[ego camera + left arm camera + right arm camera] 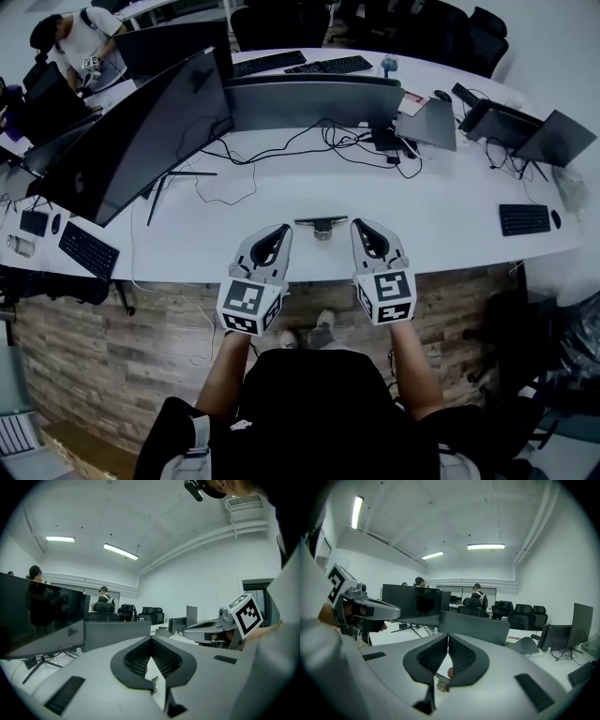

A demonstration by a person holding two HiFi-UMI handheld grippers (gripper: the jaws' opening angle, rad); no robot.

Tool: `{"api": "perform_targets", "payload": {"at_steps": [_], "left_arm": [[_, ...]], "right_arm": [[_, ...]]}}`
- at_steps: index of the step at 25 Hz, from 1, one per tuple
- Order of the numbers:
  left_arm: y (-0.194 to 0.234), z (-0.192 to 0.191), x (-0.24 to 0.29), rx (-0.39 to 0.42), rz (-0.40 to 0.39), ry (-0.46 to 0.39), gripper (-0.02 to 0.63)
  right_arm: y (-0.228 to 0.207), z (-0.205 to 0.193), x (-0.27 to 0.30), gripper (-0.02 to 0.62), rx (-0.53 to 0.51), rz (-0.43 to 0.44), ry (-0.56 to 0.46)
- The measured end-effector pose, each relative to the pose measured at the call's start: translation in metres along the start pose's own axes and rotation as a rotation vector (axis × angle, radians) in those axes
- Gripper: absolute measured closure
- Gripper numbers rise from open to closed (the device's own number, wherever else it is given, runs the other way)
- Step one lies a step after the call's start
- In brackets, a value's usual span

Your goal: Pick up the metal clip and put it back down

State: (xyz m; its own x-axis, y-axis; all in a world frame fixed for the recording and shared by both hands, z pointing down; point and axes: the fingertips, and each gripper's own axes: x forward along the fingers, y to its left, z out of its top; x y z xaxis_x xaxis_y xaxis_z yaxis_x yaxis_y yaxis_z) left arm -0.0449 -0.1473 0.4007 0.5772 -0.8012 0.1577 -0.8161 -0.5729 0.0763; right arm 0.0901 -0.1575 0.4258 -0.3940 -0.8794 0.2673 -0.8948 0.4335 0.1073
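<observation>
The left gripper point(284, 231) and right gripper point(359, 226), jaws closed on nothing, hover at the desk's point(441, 202) front edge with the clip point(321, 226) lying between their tips, seemingly lined up for a pickup.

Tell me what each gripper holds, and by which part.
Nothing is held. The left gripper and right gripper are shut, empty; the metal clip lies on the table between them.
</observation>
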Motion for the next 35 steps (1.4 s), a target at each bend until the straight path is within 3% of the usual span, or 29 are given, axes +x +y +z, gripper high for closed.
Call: {"api": "perform_targets", "payload": {"at_steps": [8, 18, 22, 27, 35], "left_arm": [[0.008, -0.022, 0.024, -0.034, 0.035, 0.046, 0.594], [0.019, -0.050, 0.043, -0.071, 0.088, 0.114, 0.594], [0.026, -0.065, 0.044, -0.091, 0.114, 0.142, 0.594], [0.034, -0.080, 0.045, -0.119, 0.138, 0.166, 0.594], [0.046, -0.104, 0.044, -0.152, 0.167, 0.208, 0.594]], "right_arm": [[-0.005, -0.028, 0.026, 0.571, -0.024, 0.079, 0.072], [0.002, -0.082, 0.062, 0.570, -0.052, 0.213, 0.260], [0.012, -0.110, 0.076, 0.569, -0.115, 0.267, 0.330], [0.021, -0.149, 0.093, 0.569, -0.279, 0.301, 0.434], [0.035, -0.202, 0.118, 0.568, -0.380, 0.389, 0.567]]}}
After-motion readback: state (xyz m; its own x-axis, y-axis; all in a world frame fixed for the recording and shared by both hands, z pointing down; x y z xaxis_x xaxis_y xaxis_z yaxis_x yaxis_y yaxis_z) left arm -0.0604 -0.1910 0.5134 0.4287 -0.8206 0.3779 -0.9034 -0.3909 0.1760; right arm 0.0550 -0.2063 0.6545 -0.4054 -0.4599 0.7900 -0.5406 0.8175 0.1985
